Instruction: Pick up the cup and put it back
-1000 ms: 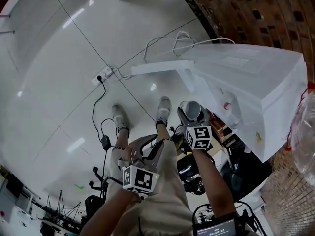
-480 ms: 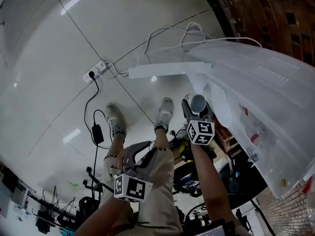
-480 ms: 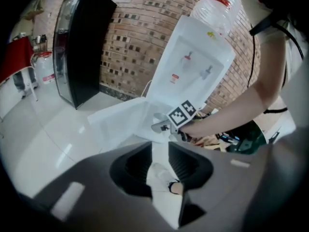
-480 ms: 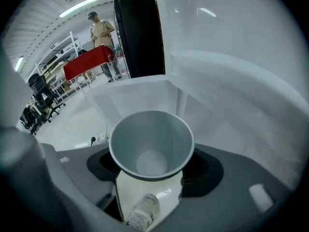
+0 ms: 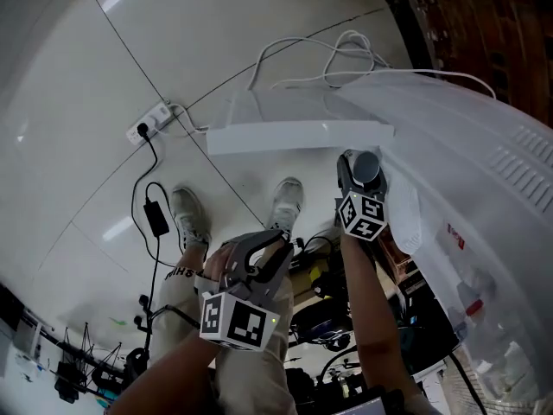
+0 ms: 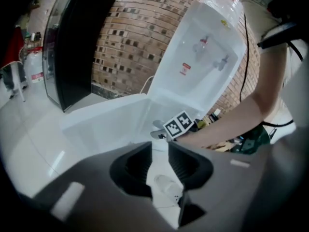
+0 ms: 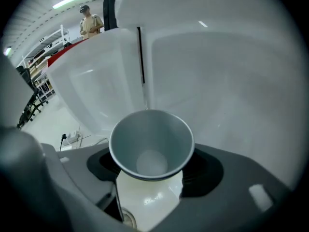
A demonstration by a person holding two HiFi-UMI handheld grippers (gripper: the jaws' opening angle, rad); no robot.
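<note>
Now your right tongs (image 7: 152, 169) pinch the grey cup (image 7: 151, 139) by its sides, with its open mouth turned back toward the camera. Your left tongs (image 6: 158, 164) stand slightly spread and carry nothing; only the floor (image 6: 34, 124) shows through the gap.

Beyond the cup is the white front of the water dispenser (image 7: 217, 81), its dark seam almost straight ahead. In the head view the cup sits just beside the end of a long white panel (image 5: 298, 137), which looks like the dispenser's swung-open lower door.

Over the last second both your hands have come down. The cup has closed in from mid-air above your shoes to hard by that lower front. I judge the pick-up done and the return under way. You have yet to set the cup in its place and let go.
</note>
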